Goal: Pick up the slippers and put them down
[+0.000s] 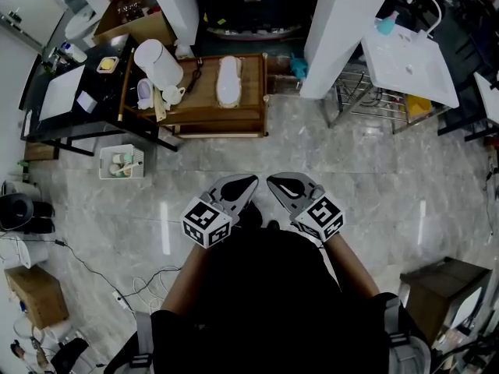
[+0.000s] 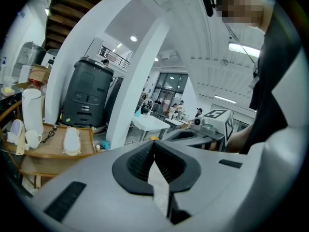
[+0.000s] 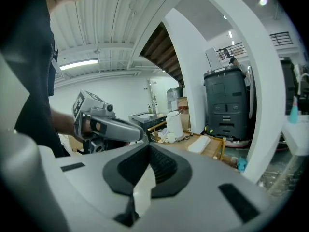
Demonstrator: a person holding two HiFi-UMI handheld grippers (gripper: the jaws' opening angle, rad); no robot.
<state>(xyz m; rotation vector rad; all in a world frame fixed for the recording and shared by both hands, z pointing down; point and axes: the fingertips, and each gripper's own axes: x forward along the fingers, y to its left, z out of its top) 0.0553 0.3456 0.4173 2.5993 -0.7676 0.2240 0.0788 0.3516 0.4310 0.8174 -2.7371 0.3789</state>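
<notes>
With left gripper (image 1: 248,184) and right gripper (image 1: 274,182) both closed and empty, open the jaws before reaching the white slippers (image 1: 228,80) on the wooden table (image 1: 204,106).

wood table (image 1: 195,117) w/ tall white jug (image 1: 157,62) + mug (image 1: 172,94) | black desk (image 1: 105,104) just left, white sheet (image 1: 62,92) on top | white crate (image 1: 104,162) on floor nr desk, cups inside | white pillar (image 1: 343,29) right of wood table | cardboard box (image 1: 35,294) btm left, cables (image 1: 144,287) nearby

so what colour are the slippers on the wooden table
The slippers are white, clearest in head view.
</notes>
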